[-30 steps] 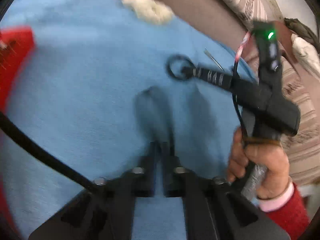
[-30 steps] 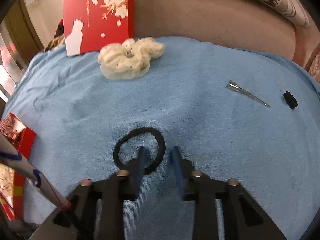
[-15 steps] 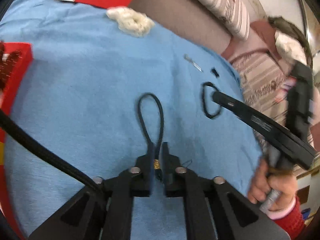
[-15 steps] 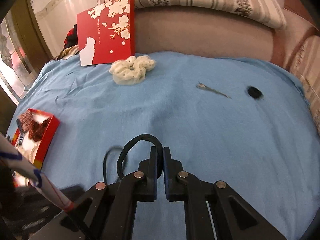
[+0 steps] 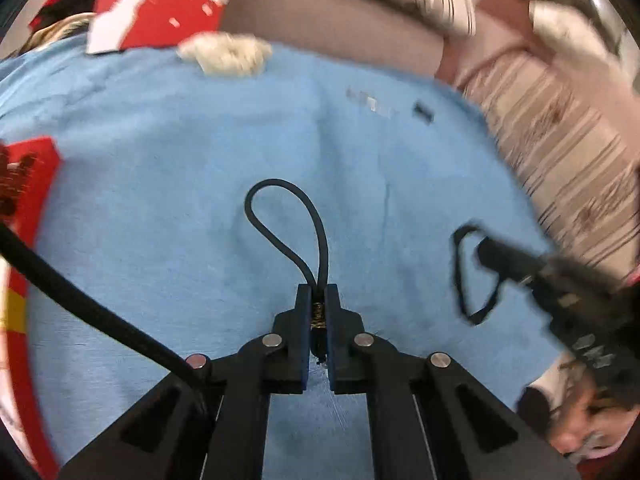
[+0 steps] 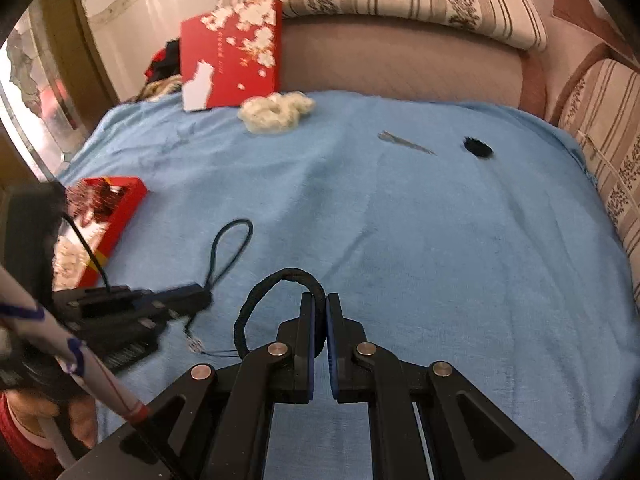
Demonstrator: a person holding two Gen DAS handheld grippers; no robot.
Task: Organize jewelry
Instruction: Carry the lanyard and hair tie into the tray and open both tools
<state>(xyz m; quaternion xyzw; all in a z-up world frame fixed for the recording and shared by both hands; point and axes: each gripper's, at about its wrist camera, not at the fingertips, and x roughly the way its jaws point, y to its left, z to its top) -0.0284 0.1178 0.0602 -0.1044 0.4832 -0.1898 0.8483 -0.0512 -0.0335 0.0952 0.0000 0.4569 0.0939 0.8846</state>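
Observation:
My left gripper (image 5: 318, 292) has its jaws closing on the knotted end of a thin black cord loop (image 5: 288, 232), and the pads press on it. The loop sticks out forward over the blue cloth (image 5: 160, 160). My right gripper (image 6: 319, 300) is shut on a thick black hair tie (image 6: 276, 280), which arches to the left of the fingers. In the right wrist view the left gripper (image 6: 202, 296) and its cord loop (image 6: 232, 244) are at the left. In the left wrist view the right gripper (image 5: 484, 248) and the hair tie (image 5: 476, 276) show blurred at the right.
A white scrunchie (image 6: 276, 110), a silver hair clip (image 6: 404, 142) and a small black piece (image 6: 477, 147) lie at the far side of the blue cloth. An open red box (image 6: 108, 208) sits at the left edge. A red flowered lid (image 6: 230, 52) leans on the sofa back.
The right gripper has shut on the hair tie and lifted it off the cloth, moving left. The left gripper has risen with the cord loop pinched in it.

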